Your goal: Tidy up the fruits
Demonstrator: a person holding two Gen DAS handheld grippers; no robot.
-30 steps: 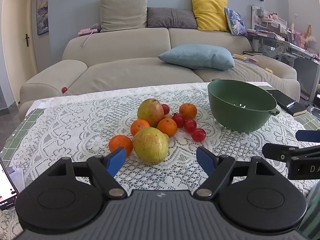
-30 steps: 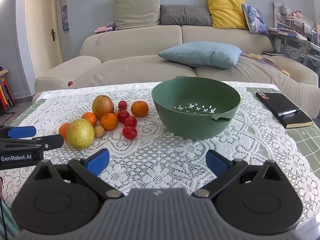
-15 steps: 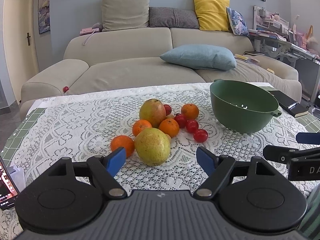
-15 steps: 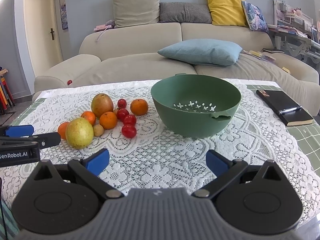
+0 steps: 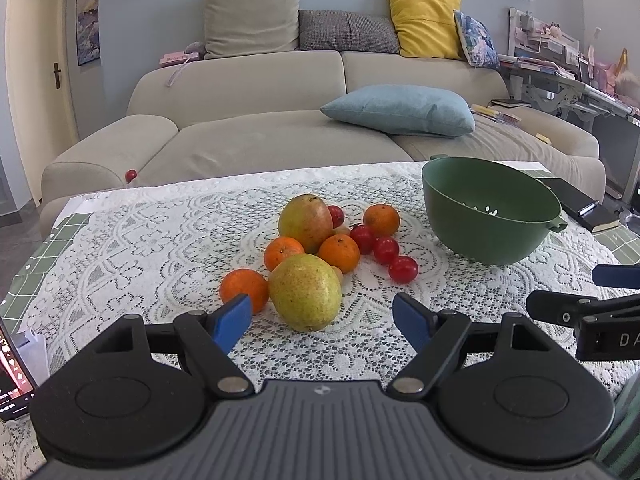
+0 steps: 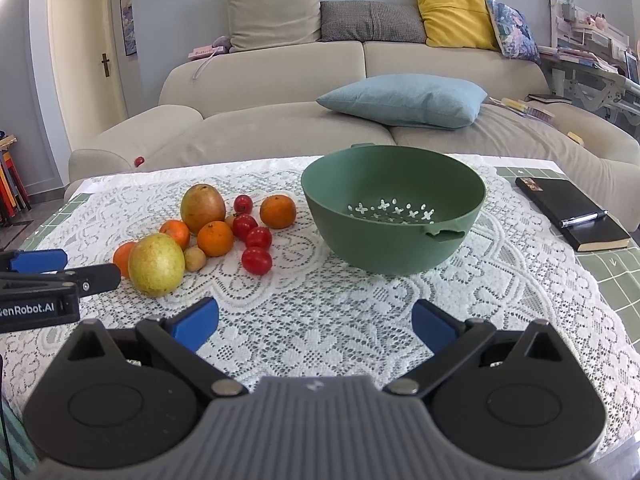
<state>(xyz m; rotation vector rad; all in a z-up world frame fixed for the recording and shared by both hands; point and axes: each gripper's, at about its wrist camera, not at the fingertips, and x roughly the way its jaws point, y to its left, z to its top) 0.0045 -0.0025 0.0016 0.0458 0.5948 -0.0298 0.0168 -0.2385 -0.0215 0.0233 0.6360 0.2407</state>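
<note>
- On the tabletop I see the fruit pile left of the bowl.
- A notebook lies right of the bowl, a pen on it.
- Behind the tabletop stands the sofa, a cushion on its seat.
- A phone sits at my left edge.

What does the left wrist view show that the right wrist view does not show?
Only the left wrist view shows a lit phone screen at its left edge. Only the right wrist view shows the whole black notebook with its pen, and the colander holes. Both show the fruit pile, the green colander and the blue cushion.
</note>
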